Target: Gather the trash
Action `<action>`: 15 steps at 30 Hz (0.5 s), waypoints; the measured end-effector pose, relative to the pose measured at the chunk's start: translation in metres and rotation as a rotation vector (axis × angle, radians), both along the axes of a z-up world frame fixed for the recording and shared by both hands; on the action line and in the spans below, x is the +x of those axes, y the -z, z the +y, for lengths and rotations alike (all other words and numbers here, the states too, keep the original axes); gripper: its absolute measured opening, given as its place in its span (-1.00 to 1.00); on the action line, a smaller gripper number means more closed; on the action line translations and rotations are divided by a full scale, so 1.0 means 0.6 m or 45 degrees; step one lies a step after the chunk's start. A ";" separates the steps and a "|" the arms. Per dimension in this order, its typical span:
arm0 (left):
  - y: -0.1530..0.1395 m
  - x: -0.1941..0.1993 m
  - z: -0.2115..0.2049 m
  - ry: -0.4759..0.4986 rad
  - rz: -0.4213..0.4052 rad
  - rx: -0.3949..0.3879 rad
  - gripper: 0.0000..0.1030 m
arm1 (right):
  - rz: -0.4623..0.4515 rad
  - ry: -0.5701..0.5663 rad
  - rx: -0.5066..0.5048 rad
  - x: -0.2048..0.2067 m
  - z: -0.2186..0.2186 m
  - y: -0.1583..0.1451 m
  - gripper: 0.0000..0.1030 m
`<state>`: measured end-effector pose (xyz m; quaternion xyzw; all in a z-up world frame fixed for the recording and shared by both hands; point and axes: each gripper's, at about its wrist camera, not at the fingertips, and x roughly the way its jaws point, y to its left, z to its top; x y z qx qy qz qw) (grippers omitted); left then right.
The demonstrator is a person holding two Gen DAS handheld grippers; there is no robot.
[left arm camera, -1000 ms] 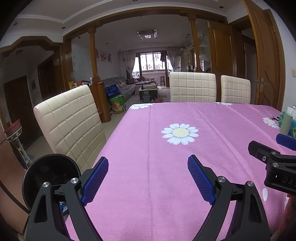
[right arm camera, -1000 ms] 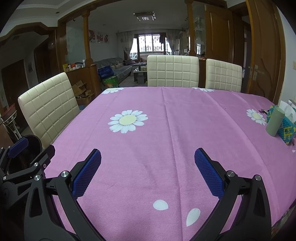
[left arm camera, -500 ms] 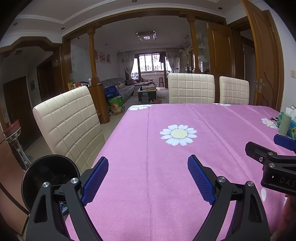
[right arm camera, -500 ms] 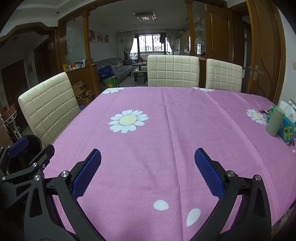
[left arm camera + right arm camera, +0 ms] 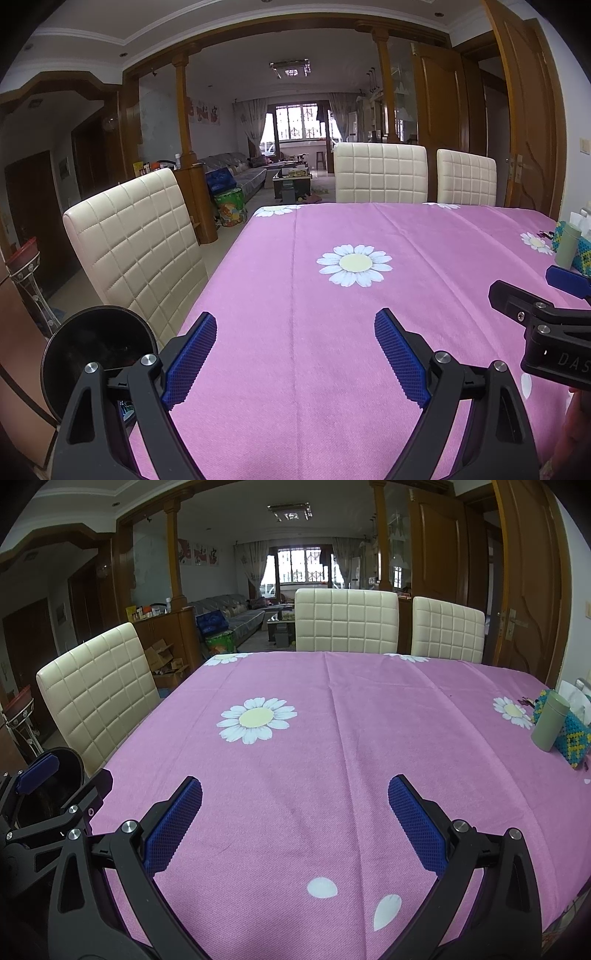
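My left gripper (image 5: 295,328) is open and empty above the near edge of a table with a pink daisy tablecloth (image 5: 332,314). My right gripper (image 5: 295,797) is open and empty over the same cloth (image 5: 351,738), to the right of the left one. A round black bin (image 5: 96,354) stands below the table's left corner, beside my left gripper; it also shows in the right wrist view (image 5: 55,786). No loose trash shows on the cloth.
Cream quilted chairs stand at the left side (image 5: 136,240) and far side (image 5: 380,173). A grey-green cylinder (image 5: 550,720) and a beaded tissue box (image 5: 576,738) sit at the table's right edge. A living room lies beyond.
The left view has tilted slightly, and the daisy sits a little lower left in it. The right gripper has barely moved. Both grippers stay open.
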<state>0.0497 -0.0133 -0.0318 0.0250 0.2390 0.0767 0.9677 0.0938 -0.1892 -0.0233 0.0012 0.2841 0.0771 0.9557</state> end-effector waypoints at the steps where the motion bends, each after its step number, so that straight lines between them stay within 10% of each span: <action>1: -0.001 0.000 0.001 0.000 0.000 0.000 0.66 | 0.000 -0.001 0.000 0.000 0.000 0.000 0.93; 15: 0.003 0.002 0.003 0.002 0.007 -0.003 0.66 | 0.001 -0.001 0.001 -0.001 0.000 0.000 0.93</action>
